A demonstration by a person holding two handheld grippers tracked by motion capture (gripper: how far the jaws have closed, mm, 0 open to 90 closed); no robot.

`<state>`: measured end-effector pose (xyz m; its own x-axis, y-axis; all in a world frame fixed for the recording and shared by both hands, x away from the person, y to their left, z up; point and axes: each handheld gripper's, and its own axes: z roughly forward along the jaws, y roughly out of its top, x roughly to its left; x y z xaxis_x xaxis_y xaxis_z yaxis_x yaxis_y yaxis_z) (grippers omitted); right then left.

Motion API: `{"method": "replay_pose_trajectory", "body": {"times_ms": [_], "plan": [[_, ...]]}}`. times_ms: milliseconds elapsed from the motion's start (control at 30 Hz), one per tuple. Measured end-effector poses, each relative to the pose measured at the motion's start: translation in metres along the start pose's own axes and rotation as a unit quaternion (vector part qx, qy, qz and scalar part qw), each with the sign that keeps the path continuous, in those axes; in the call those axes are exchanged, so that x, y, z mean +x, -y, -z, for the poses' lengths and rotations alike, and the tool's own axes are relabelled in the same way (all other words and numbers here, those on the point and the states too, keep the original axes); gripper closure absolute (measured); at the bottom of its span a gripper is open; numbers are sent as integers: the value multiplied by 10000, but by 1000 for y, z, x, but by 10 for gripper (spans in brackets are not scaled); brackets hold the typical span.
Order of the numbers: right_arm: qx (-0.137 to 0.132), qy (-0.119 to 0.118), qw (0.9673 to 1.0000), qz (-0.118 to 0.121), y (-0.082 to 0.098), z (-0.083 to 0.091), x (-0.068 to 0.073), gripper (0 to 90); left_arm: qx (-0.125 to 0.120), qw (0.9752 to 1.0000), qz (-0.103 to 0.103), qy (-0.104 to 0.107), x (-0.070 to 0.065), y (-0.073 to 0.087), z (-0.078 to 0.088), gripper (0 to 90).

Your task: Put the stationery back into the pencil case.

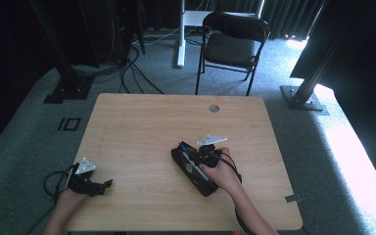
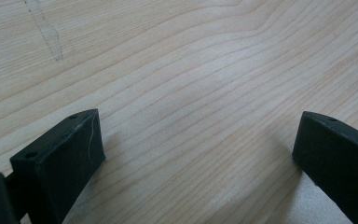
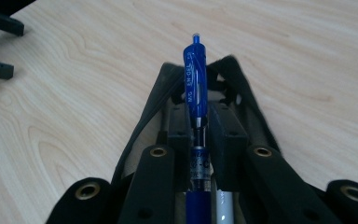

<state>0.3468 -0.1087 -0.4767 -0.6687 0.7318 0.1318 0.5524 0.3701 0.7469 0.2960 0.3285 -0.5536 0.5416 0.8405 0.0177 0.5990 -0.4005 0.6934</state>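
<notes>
Right gripper (image 3: 199,135) clamps blue pen (image 3: 196,84) over black pouch (image 3: 242,93); left gripper (image 2: 198,154) wide open

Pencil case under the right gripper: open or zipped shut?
Open. In the right gripper view the black pencil case gapes with its edges spread apart, and the right gripper holds a blue pen above the opening.

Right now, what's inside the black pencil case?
The black pencil case lies open under the right gripper, which is shut on a blue pen over its mouth. A white pen lies inside; anything deeper is hidden by the gripper.
</notes>
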Motion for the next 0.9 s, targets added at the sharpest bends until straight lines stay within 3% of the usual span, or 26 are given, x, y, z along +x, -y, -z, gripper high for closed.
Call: {"method": "replay_pose_trajectory", "body": {"times_ms": [367, 733, 900], "plan": [[374, 191, 9991, 26, 4, -6, 0, 794, 1, 10000, -1, 0, 0, 0, 0, 21], [612, 234, 9978, -12, 6, -17, 0, 794, 1, 10000, -1, 0, 0, 0, 0, 21], [644, 331, 9973, 148, 2, -18, 5, 793, -1, 10000, 2, 0, 0, 0, 0, 21]]}}
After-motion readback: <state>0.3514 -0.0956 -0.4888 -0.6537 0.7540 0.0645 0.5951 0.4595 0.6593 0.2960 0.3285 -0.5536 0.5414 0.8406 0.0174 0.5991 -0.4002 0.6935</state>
